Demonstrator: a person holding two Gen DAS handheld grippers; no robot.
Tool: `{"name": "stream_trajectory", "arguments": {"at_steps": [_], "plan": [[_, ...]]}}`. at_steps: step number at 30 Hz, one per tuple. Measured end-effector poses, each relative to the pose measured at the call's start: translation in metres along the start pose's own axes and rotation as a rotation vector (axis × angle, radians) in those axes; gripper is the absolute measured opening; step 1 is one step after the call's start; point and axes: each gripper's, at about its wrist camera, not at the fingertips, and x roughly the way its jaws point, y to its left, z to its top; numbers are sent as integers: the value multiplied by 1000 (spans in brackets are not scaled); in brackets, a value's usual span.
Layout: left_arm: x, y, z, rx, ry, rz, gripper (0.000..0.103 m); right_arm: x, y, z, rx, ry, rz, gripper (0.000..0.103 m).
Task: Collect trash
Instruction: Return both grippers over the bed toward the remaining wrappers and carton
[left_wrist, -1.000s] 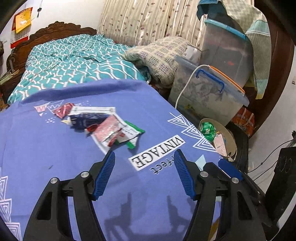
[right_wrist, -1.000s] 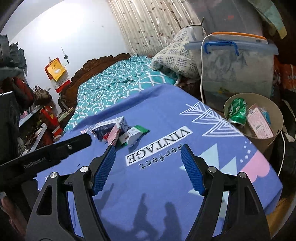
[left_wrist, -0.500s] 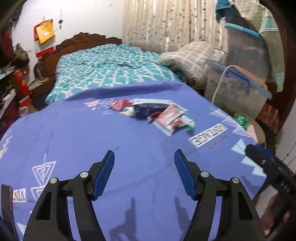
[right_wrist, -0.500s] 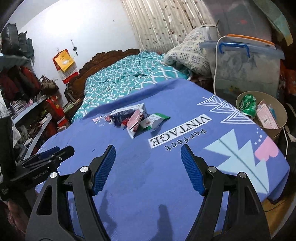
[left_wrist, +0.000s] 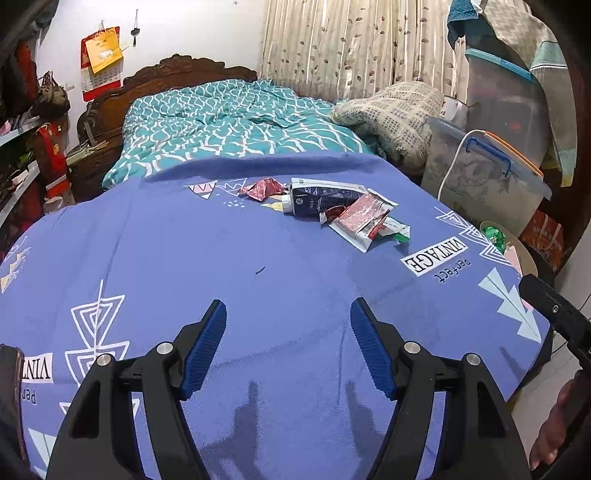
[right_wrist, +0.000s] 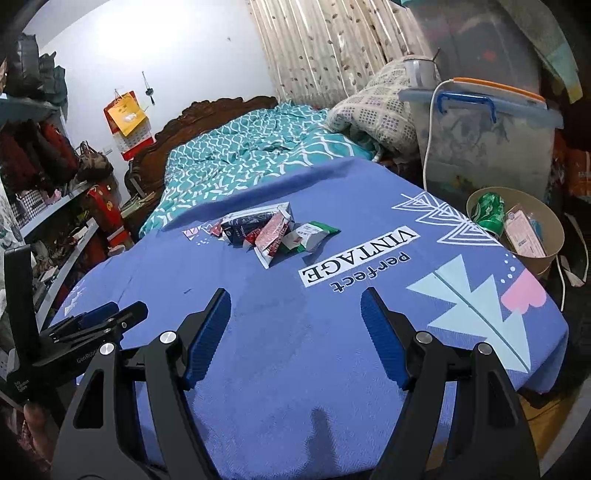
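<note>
A pile of trash lies on the blue bedspread (left_wrist: 258, 295): a dark carton (left_wrist: 325, 201), a red-and-white wrapper (left_wrist: 364, 218), a green-and-white packet (left_wrist: 397, 229) and a crumpled red wrapper (left_wrist: 263, 188). The same pile shows in the right wrist view, with the carton (right_wrist: 255, 221) and the green packet (right_wrist: 314, 236). A tan round bin (right_wrist: 517, 229) beside the bed holds a green can (right_wrist: 489, 212) and a pink packet. My left gripper (left_wrist: 288, 325) is open and empty, well short of the pile. My right gripper (right_wrist: 295, 314) is open and empty too.
A teal patterned duvet (left_wrist: 229, 122) and a checked pillow (left_wrist: 391, 114) lie farther up the bed. Clear storage boxes (right_wrist: 484, 136) stand beyond the bin. Cluttered shelves (right_wrist: 48, 206) line the left side.
Both grippers have pulled back and up from the bed, so the trash pile now sits farther off. The left view has swung left. Both jaws stayed open.
</note>
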Motion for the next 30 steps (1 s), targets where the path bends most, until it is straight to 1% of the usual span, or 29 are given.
{"name": "stream_trajectory", "arguments": {"at_steps": [8,12,13,15,17,19,21,23,27,30], "plan": [[21,15,-7,-29,35,9,67,19,3,0,0,37,-38,74],[38,21,-3,-37,64,17,67,36,-5,1,47,65,-49,74],[43,21,-3,-36,71,17,68,41,-8,1,56,74,-57,74],[51,19,-2,-23,77,29,73,53,-13,0,74,92,-72,74],[60,16,0,-9,87,44,74,64,-19,0,93,109,-84,74],[68,15,2,-9,106,51,74,72,-22,0,110,125,-82,77],[74,14,4,-7,121,59,75,78,-23,2,103,126,-78,85],[78,14,4,6,132,72,78,82,-21,5,87,115,-82,90],[83,11,4,24,150,91,82,95,-19,8,87,111,-97,100],[86,8,4,37,163,103,86,106,-20,10,82,119,-113,100]]}}
